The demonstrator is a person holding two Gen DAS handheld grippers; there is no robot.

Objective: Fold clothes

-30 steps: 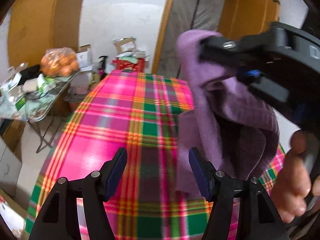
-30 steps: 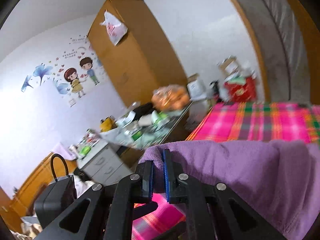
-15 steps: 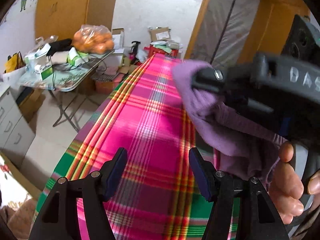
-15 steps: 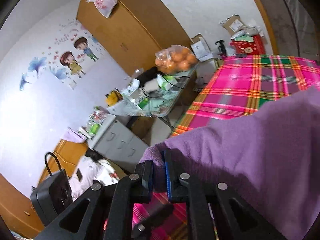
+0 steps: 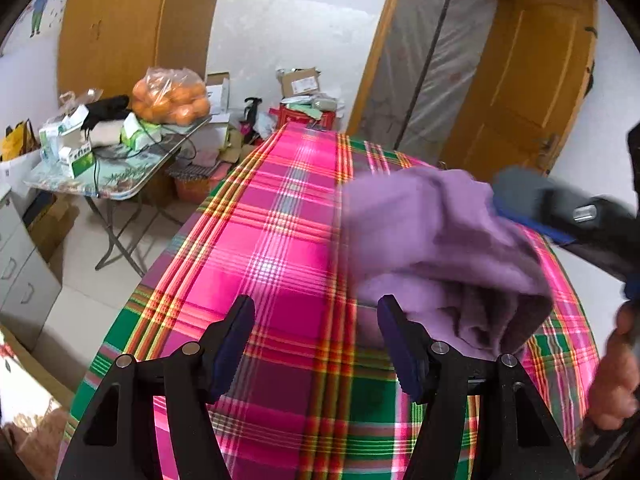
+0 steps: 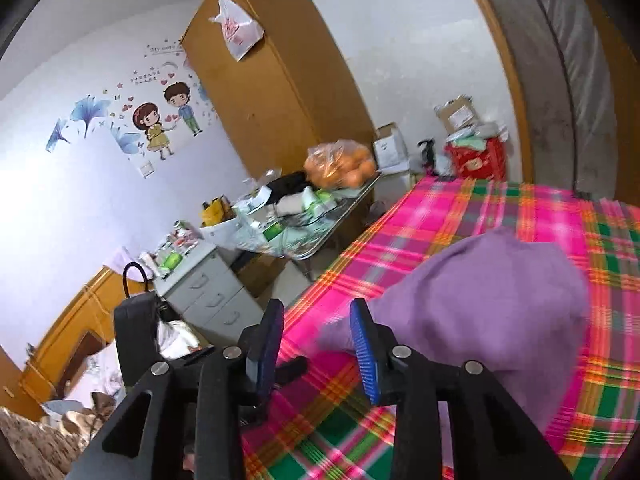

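Fingers on our left gripper (image 5: 316,344) spread wide, empty, over the plaid worktop (image 5: 272,248). Our right gripper (image 6: 318,354) fingers also parted, nothing between them. Purple garment (image 5: 436,248) bunched on the worktop, blurred, just beside the right gripper's fingers; contact unclear. A hand (image 5: 616,380) at the left view's right edge.
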